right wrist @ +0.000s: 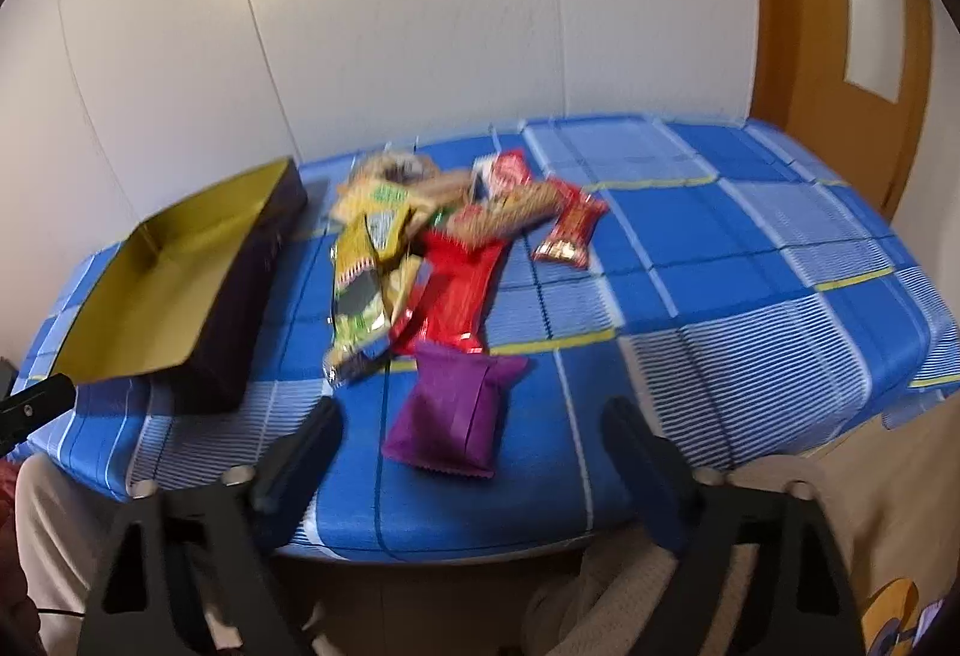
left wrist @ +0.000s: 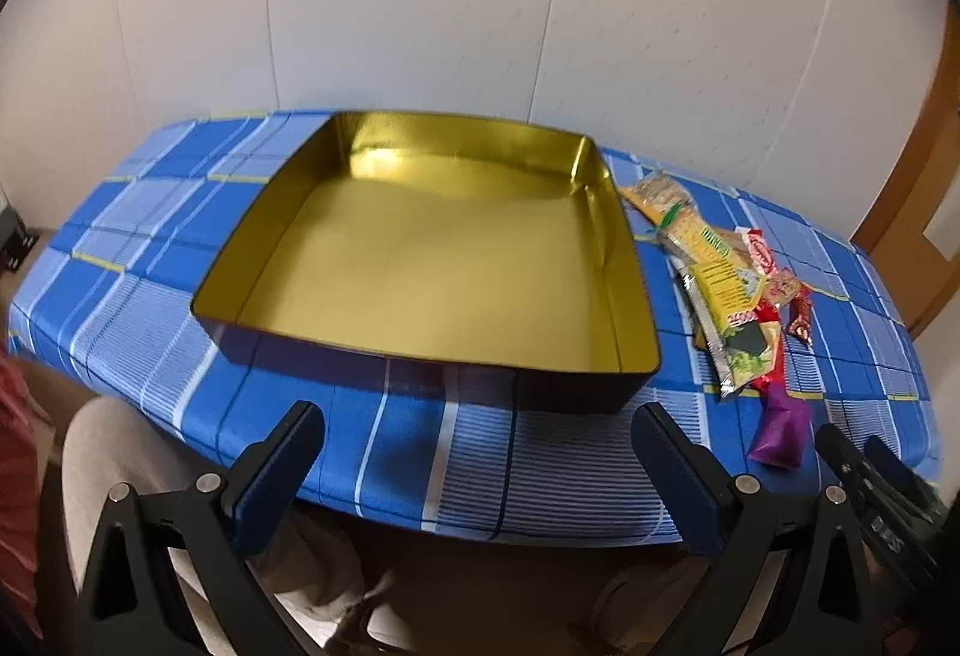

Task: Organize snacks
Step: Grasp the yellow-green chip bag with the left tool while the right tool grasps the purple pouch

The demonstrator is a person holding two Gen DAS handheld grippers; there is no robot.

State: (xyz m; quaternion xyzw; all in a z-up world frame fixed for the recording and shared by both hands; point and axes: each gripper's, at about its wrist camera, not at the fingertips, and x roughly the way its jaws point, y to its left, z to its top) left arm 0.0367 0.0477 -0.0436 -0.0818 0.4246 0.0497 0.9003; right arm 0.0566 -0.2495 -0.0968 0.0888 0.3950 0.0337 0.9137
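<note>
A square box [left wrist: 420,260] with a gold inside and dark outer walls lies empty on the blue checked tablecloth; it also shows at the left of the right wrist view [right wrist: 162,284]. A heap of snack packets [left wrist: 726,284] lies right of it, in green, yellow and red wrappers [right wrist: 420,248]. A purple packet [right wrist: 456,416] lies nearest, just ahead of my right gripper [right wrist: 474,428], which is open and empty. My left gripper [left wrist: 480,434] is open and empty, in front of the box's near wall.
The table [right wrist: 750,248] stands against a white wall, with a wooden door [right wrist: 840,26] at the right. The person's legs in light trousers [left wrist: 120,464] are under the near table edge. The tablecloth right of the snacks is bare.
</note>
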